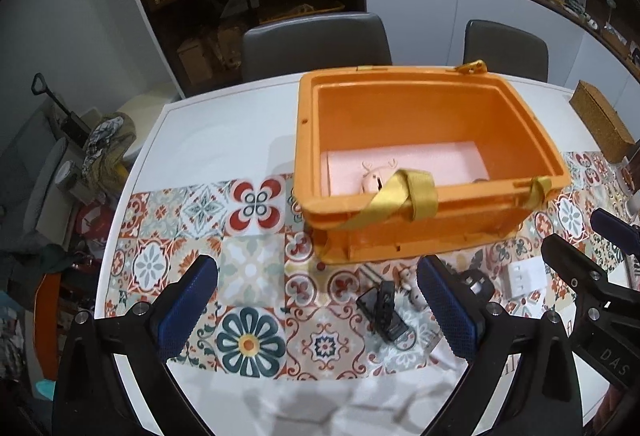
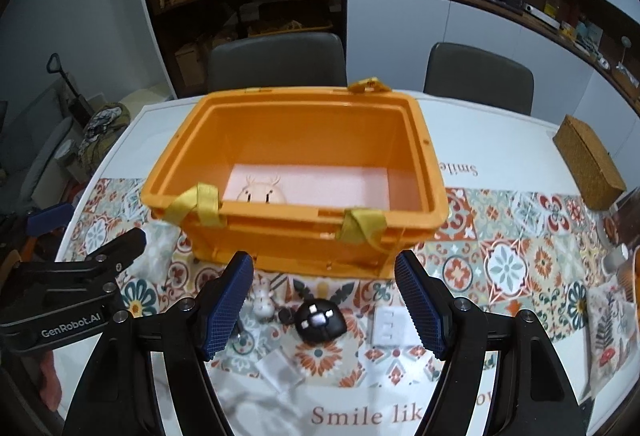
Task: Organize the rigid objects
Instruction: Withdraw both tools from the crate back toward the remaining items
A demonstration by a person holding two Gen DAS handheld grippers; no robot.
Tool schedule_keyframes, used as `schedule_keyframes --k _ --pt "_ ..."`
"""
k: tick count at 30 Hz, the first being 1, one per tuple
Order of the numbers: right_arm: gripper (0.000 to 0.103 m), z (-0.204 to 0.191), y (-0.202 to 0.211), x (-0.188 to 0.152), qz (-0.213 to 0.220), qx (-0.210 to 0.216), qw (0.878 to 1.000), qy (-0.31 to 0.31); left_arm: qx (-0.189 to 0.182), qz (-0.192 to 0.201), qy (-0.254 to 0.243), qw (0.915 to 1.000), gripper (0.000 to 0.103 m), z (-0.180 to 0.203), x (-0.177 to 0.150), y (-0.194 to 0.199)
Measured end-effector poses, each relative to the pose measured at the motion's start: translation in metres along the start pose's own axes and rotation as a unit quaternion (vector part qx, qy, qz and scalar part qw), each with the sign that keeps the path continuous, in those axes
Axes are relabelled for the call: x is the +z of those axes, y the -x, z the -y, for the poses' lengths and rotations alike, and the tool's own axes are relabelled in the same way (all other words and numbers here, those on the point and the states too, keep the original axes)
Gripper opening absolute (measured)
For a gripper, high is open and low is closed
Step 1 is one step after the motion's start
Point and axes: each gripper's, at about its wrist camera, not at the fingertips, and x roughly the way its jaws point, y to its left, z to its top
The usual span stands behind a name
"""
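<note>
Loose pieces are seen lined up on the patterned surface (image 2: 520, 268) along the near wall of the orange box (image 2: 304, 236): a small white figurine (image 2: 264, 302), a black ball-shaped toy (image 2: 319, 322) and a white square block (image 2: 390, 326). The ball is framed almost centrally between the fingers of the right claw (image 2: 324, 306), which is held part-spread and empty, so the right hand is judged nearer; the left claw (image 1: 316, 310) is spread wide, empty, toward the left edge. No long axis is offered by the round ball, while the box's long axis is laid along the near edge, a pink figure (image 2: 260, 191) already inside.
</note>
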Motion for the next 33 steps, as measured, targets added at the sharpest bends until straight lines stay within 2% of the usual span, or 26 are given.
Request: schedule_keyframes --k 6,12,21,33 --pt "0.073 0.002 -0.002 -0.015 -0.008 0.009 1.0 -0.003 -0.014 -0.019 0.014 0.9996 0.102 -0.002 -0.017 -0.005" --pt "0.073 -0.001 -0.008 -0.031 -0.021 0.019 1.0 -0.001 -0.012 -0.038 0.024 0.9989 0.102 -0.003 -0.033 -0.012" --pt "0.073 -0.006 -0.025 -0.052 -0.052 0.032 0.998 0.005 -0.026 -0.085 0.062 0.9941 0.102 -0.01 -0.064 -0.03" --pt "0.073 -0.014 -0.047 -0.081 -0.091 0.051 0.995 0.009 -0.012 -0.115 0.051 0.992 0.102 -0.007 -0.094 -0.045"
